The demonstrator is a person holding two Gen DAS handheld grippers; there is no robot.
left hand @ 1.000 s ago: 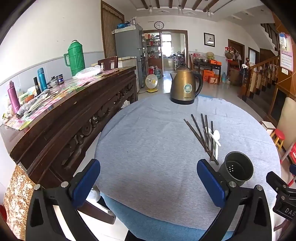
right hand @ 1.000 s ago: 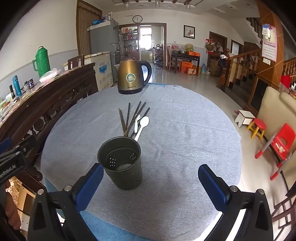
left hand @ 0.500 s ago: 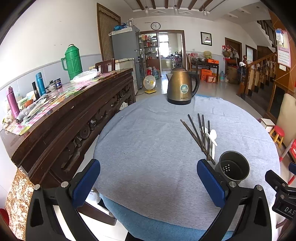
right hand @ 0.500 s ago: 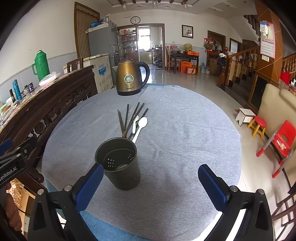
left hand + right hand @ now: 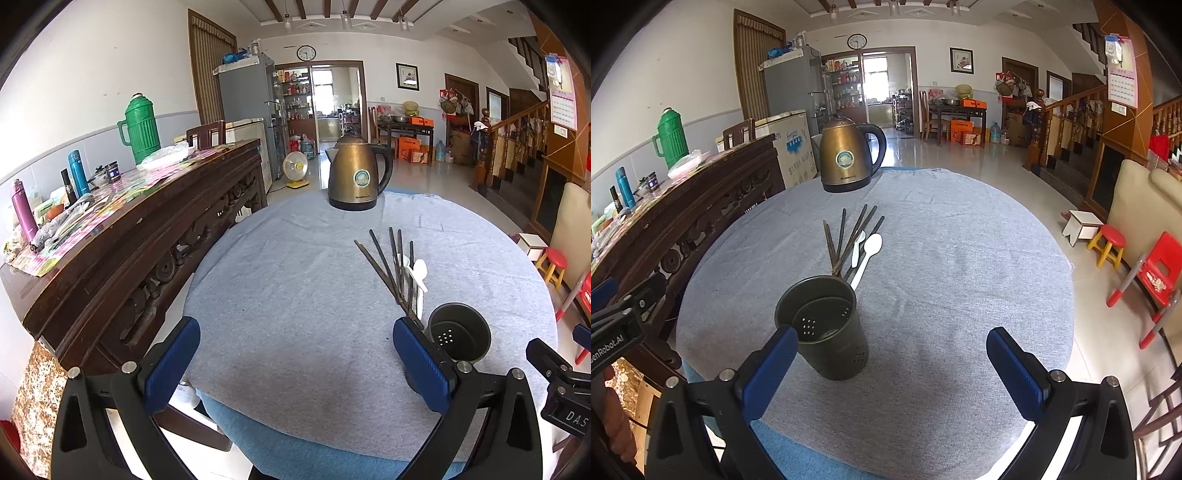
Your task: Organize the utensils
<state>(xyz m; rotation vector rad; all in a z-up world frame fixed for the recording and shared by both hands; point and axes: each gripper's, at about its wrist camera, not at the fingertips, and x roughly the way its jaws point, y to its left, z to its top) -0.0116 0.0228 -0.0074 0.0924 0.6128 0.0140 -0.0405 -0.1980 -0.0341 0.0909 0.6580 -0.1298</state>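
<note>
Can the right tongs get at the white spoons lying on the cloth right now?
Probably yes, by going around: the right tongs are open and empty, but the utensil holder stands just ahead, between them and the white spoons.

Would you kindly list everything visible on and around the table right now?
Utensil holder: one, dark green, upright, near table edge.
Chopsticks: several, dark, loose pile beyond holder.
Spoons: two, white, beside chopsticks.
Kettle: one, bronze, far side of table.
Tablecloth: one, grey, over round table.
Sideboard: one, dark wood, left of table.
Thermos jug: one, green, on sideboard.
Left gripper: open, empty.
Right gripper: open, empty.
</note>
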